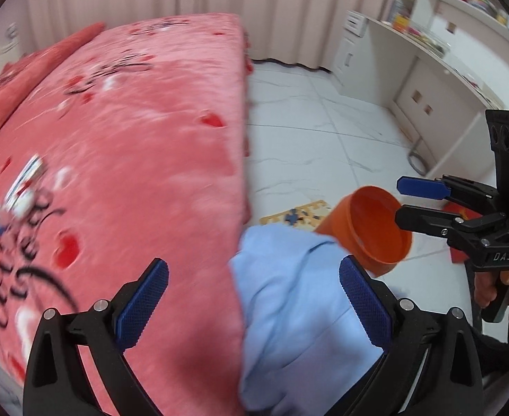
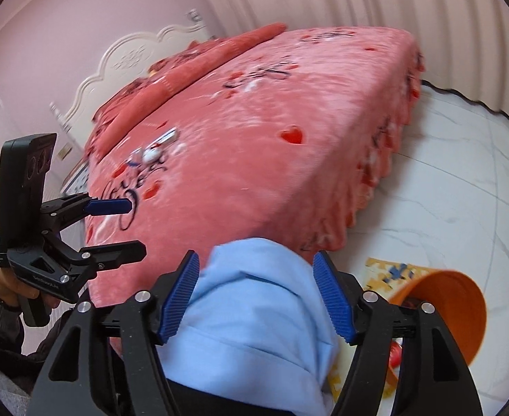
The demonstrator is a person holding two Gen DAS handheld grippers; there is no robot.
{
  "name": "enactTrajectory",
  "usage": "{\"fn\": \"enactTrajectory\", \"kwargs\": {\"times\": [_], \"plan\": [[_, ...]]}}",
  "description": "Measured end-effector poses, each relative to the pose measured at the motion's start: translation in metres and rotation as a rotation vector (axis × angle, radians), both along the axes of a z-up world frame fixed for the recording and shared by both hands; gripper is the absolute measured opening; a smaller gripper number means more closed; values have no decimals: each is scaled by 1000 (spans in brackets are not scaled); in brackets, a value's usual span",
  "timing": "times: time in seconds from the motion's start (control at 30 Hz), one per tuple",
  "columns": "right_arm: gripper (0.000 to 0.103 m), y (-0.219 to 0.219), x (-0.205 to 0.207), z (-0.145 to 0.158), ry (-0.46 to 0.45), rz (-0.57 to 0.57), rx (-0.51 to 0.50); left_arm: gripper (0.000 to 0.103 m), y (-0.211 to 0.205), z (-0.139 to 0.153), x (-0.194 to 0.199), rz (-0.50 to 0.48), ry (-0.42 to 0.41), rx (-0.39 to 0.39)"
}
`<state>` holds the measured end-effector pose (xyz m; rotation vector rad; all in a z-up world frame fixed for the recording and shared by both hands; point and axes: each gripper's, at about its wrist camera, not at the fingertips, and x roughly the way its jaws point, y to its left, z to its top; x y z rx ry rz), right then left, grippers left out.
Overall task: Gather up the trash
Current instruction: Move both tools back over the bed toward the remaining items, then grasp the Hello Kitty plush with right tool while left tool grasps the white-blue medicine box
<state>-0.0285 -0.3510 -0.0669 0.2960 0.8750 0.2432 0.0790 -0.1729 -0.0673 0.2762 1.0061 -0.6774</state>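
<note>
Nearest us, our left hand-held gripper (image 1: 254, 306) stands spread as wide as it goes, with nothing between its blue pads; only our light blue trouser knee (image 1: 296, 312) lies below it. Our right hand-held gripper (image 2: 256, 298) is also open, somewhat less wide, its pads apart from the knee (image 2: 251, 312) seen between them and gripping nothing. So we carry no trash at this moment. Just beyond the knee, on the white tiled floor (image 1: 323, 131) by the near corner of the bed, sits the orange bin (image 1: 375, 228), tilted toward us; in the right wrist view something red (image 2: 395, 352) shows low beside it, but we cannot tell whether it lies inside. A yellow puzzle board (image 1: 297, 216) lies on the floor behind the bin. Farther off, on the pink bedspread (image 1: 143, 145), a small white and blue blurred object (image 1: 18, 194) rests near the left edge; we judge it may be litter yet to fetch, so the task looks partway at best.
</note>
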Motion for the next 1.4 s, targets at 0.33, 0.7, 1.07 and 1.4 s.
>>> {"fn": "enactTrajectory", "kwargs": {"times": [0.33, 0.7, 1.07, 1.4], "plan": [[75, 86, 46, 5, 6, 160, -25, 97, 98, 0, 5, 192, -12, 13], [80, 167, 107, 5, 7, 284, -42, 97, 186, -6, 29, 366, -2, 9], [80, 232, 187, 11, -35, 398, -58, 97, 230, -4, 87, 434, -8, 3], [80, 271, 263, -9, -29, 431, -54, 97, 266, -5, 173, 542, -24, -6]]}}
